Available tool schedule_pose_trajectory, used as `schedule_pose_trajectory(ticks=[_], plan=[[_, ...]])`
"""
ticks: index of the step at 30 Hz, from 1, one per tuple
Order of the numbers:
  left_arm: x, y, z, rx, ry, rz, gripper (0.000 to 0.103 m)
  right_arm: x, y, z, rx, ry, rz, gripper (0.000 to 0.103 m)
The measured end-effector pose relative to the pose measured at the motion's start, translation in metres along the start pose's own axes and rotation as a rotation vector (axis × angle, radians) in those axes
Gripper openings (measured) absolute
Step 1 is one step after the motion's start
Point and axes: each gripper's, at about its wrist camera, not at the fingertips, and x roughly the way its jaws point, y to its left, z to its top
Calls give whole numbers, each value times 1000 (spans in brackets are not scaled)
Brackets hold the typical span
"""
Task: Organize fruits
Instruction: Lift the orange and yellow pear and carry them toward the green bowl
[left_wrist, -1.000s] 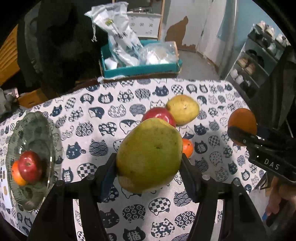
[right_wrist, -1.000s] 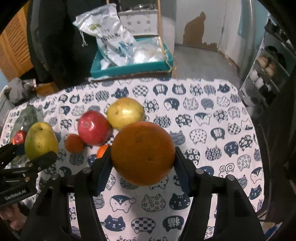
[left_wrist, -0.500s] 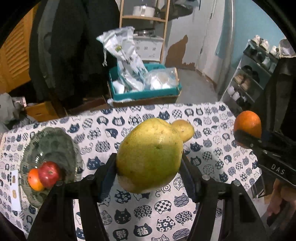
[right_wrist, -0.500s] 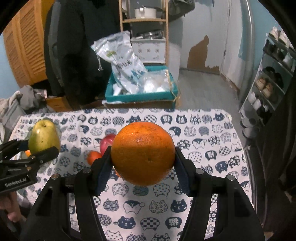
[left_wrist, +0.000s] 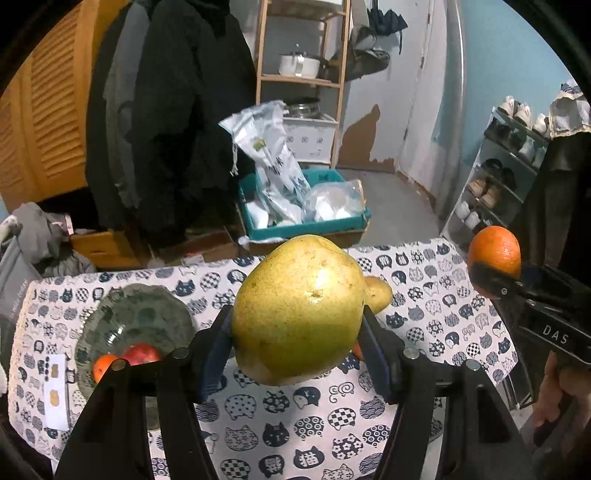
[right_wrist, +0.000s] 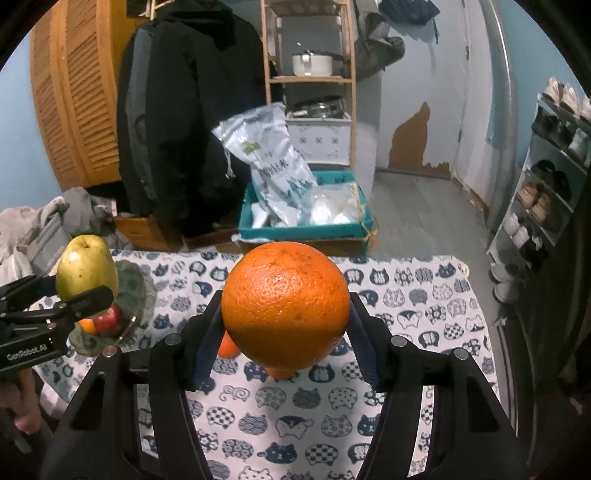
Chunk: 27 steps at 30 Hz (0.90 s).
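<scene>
Fruit in both tongs: our left gripper clamps the pear, right gripper clamps the orange, both held clear above the tablecloth, prob. for the bowl at 9 o'clock.

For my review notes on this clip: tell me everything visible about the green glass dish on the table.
The green glass dish is dark, translucent and round with a scalloped, patterned rim. It sits flat on the cat-print tablecloth near the table's left end. Inside lie a red apple and a small orange fruit, side by side at its near edge; whether they touch is unclear. No gripper touches the dish.
</scene>
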Motion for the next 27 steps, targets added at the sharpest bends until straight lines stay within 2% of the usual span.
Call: schedule_pose_trajectory(ticks=[14,27], plan=[[-25,28,6,-32,-58,35,66,-11,36,20,-54,-54,46,63],[-33,76,2,-103,-61,103,66,15,92,42,-99,-38,138,63]])
